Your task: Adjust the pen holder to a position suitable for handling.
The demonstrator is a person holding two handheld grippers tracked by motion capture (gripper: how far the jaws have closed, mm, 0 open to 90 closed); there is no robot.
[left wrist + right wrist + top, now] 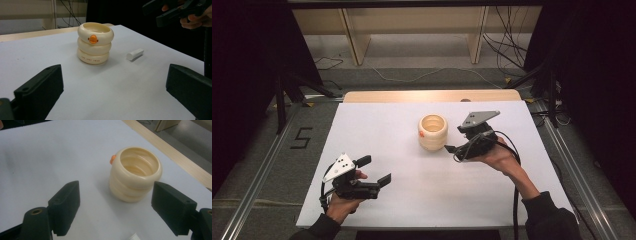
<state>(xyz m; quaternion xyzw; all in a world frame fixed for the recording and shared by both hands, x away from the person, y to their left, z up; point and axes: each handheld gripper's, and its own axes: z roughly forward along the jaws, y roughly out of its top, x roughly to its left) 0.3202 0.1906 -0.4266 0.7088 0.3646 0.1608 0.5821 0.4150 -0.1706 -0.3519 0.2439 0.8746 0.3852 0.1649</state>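
Left of the cream ringed cup, the left gripper waits low with jaws spread, empty. Right of the cup, the right gripper hovers, jaws wide, nothing grasped, likely lining up. Its hand hides the small white cylinder from above.

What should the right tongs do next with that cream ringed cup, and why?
Probably ease the right tongs forward and down so the open jaws straddle the cream ringed cup, then close. The cup stands upright just ahead of them, untouched, and nothing is between the jaws. The small white cylinder lies on the table on that side of the cup, so watch for it. The left tongs sit open, farther off.
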